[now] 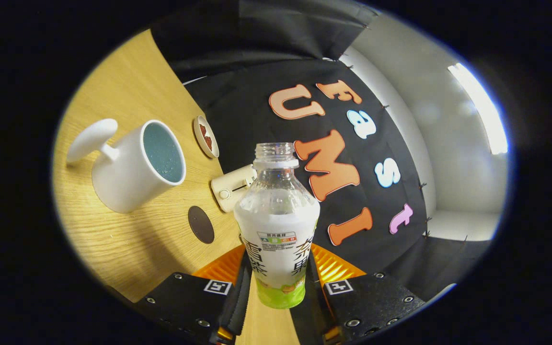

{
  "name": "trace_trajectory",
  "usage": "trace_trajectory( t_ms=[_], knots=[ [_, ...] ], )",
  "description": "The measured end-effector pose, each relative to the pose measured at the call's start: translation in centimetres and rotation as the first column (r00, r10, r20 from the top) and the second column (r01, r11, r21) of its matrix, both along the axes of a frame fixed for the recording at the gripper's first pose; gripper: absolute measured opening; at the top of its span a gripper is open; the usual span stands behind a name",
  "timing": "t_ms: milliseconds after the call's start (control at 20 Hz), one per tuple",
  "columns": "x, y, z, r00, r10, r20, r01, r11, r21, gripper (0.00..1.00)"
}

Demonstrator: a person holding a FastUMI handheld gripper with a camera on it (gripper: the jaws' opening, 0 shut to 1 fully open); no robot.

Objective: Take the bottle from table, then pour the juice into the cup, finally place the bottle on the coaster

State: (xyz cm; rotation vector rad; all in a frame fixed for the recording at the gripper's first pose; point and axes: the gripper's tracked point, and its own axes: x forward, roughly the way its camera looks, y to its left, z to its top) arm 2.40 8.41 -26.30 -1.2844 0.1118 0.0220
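While tongs (pixel 278 287) clamp bottle (pixel 277 225), cup (pixel 134 165) well apart.

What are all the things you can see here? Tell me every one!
bottle: one, clear with white and green label, cap off, between the fingers.
cup: one, white with a blue inside, on the table beyond the fingers.
coaster: one, dark brown, round, on the table between cup and bottle.
small dish: one, white with something brown inside, past the cup.
cream box with a knob: one, behind the bottle.
table: one, light wood.
gripper: one, black and orange, shut on the bottle.
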Motion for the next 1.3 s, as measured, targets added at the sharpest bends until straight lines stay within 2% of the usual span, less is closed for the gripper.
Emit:
trace_trajectory(
  t_ms=[400,650,900,1300],
  knots=[
    [1.0,1.9,0.2,0.997,0.072,0.016,-0.067,0.972,-0.223,0.56],
    [1.6,2.2,-1.1,0.997,0.079,-0.024,-0.083,0.959,-0.270,0.56],
    [1.6,2.2,-2.2,0.994,0.103,-0.044,-0.112,0.927,-0.359,0.56],
    [1.7,2.4,-1.8,0.993,0.116,-0.034,-0.119,0.906,-0.406,0.56]
  ],
)
